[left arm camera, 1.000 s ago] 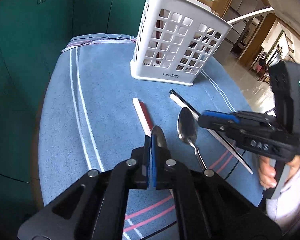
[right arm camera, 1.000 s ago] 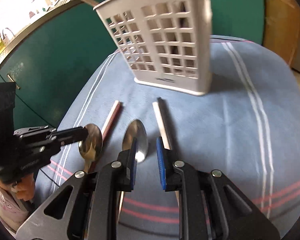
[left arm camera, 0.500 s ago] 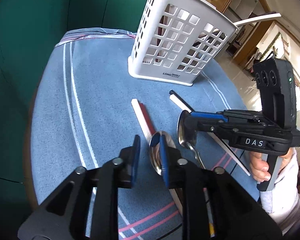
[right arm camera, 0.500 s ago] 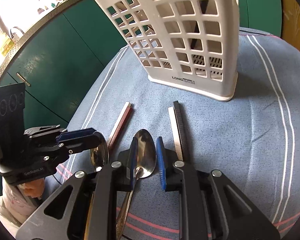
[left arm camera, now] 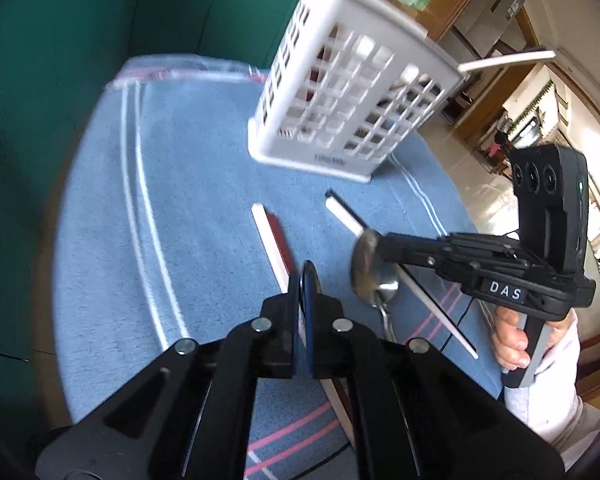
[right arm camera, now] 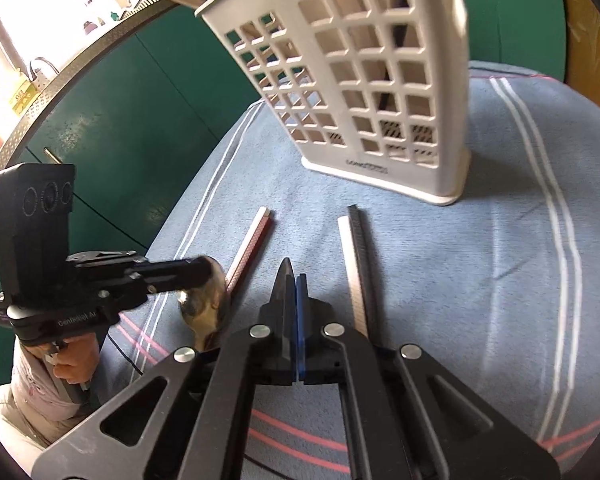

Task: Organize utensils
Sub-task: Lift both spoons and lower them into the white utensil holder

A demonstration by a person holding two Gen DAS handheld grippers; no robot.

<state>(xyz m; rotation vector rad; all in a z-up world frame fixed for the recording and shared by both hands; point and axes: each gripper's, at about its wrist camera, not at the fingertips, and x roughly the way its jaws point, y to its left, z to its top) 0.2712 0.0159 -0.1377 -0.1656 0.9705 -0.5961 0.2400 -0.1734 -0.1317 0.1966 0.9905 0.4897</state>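
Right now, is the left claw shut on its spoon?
Yes, shut: the left claw pinches the spoon bowl edge-on between its closed pads.

Two spoons [left arm camera: 374,276] [right arm camera: 206,304], four chopsticks in two pairs [left arm camera: 274,240] [left arm camera: 350,220], and one white basket [left arm camera: 352,96] on one blue cloth [left arm camera: 188,216].

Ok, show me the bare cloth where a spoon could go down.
Widest: the cloth between the double white stripes and the red-white chopsticks. Also open: cloth right of the black-white chopsticks, in front of the basket. Crowded: between the chopstick pairs, where the left tool and right tool each hold a spoon.
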